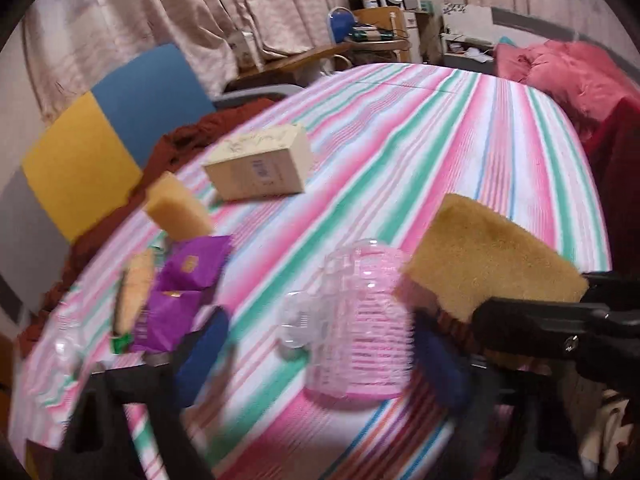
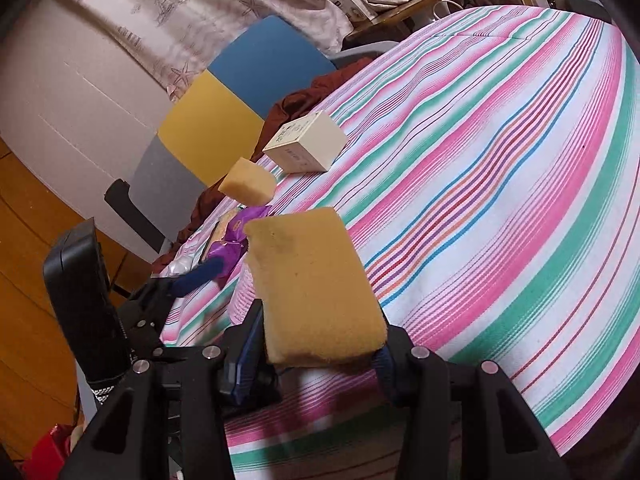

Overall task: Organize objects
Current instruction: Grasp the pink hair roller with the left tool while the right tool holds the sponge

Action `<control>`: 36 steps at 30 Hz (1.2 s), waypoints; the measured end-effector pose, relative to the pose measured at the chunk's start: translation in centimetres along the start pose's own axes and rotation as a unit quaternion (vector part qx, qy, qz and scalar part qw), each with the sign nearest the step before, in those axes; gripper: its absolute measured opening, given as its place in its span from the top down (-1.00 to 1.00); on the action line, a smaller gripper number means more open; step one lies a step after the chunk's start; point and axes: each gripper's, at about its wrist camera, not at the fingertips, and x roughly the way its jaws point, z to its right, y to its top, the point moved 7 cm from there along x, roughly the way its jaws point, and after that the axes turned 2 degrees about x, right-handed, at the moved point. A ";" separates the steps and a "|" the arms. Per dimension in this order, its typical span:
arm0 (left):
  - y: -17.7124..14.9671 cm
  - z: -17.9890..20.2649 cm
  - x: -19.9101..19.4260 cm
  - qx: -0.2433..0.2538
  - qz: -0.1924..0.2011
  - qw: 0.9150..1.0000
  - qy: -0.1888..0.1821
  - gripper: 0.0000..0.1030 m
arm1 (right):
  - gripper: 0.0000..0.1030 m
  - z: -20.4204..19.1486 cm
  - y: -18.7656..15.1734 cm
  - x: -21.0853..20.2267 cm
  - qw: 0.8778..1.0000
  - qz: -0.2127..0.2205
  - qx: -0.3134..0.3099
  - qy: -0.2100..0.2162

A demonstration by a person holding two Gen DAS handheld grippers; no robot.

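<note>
Two grippers at work over the striped bed (image 1: 440, 128): right gripper (image 2: 320, 356) clamped on the large yellow-brown sponge block (image 2: 316, 284), left gripper (image 1: 320, 360) straddling the clear ribbed plastic cup (image 1: 360, 320), not visibly pressing, best squared before closing.

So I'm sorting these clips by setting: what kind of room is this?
Most likely a bedroom in a home. The objects lie on a bed with a striped sheet, a pink duvet is bunched at its far end, curtains hang behind, and a cluttered wooden desk stands nearby.
</note>
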 end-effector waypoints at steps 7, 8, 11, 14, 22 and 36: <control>-0.6 -0.3 -0.1 -0.034 0.007 0.999 -0.035 -0.19 | 0.04 0.0 0.0 0.0 1.000 0.006 0.000 -0.002; -0.8 -0.3 -0.2 -0.034 0.009 0.999 -0.033 -0.19 | 0.04 -0.1 -0.1 0.0 1.000 0.006 0.000 -0.003; -1.6 -0.6 -0.8 -0.042 0.012 0.999 -0.019 -0.19 | 0.04 0.0 -0.1 -0.1 1.000 0.009 0.006 -0.006; -2.7 -1.2 -1.5 -0.065 0.014 0.998 -0.017 -0.19 | 0.05 0.1 -0.1 0.0 1.000 0.010 0.009 -0.008; -5.6 -2.3 -3.9 -0.116 0.028 0.993 0.007 -0.19 | 0.04 0.0 -0.3 0.1 1.000 0.013 0.003 -0.022; -10.4 -3.3 -7.0 -0.198 0.054 0.979 0.018 0.04 | 0.05 -3.4 -3.1 0.1 0.999 -0.004 -0.034 -0.032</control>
